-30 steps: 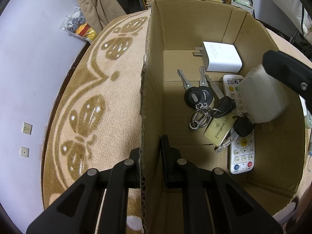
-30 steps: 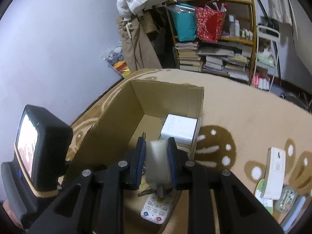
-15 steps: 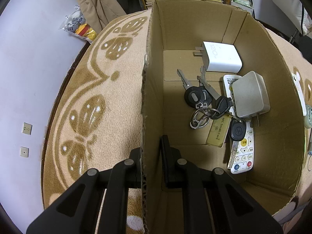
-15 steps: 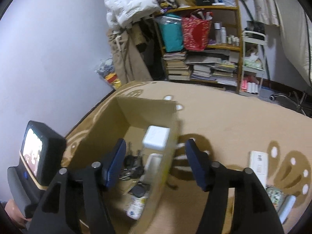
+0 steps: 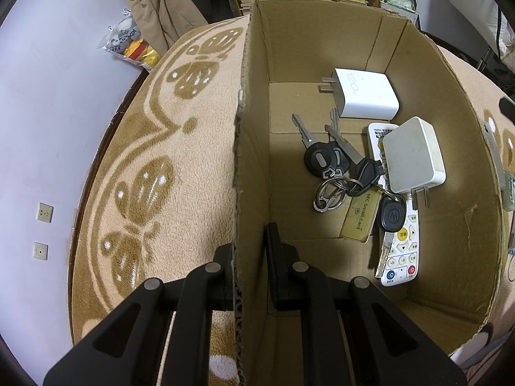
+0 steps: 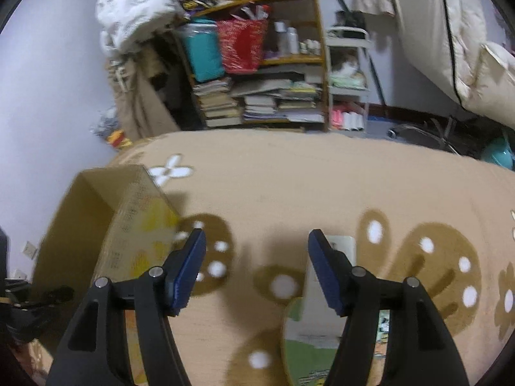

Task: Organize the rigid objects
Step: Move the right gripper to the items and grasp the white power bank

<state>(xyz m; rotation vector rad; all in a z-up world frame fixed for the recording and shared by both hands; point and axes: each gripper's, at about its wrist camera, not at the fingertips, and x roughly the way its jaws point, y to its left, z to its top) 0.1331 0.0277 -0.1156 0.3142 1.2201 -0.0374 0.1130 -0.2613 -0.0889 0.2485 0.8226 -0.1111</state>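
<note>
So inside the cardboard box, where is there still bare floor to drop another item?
The cardboard box has bare floor along its left wall, left of the keys, and near the front past the remote. The right half is crowded: the off-white charger lies on the remote, behind it the white 120W charger.

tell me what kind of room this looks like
Probably a lived-in bedroom or spare room at home: a cluttered bookshelf stacked with books and bags, a patterned fleece blanket and a white puffy jacket.

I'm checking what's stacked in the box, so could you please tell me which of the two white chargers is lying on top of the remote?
The rounded, slightly yellowed charger, prongs pointing toward the camera, lies on the remote. The printed charger lies on the box floor.
</note>
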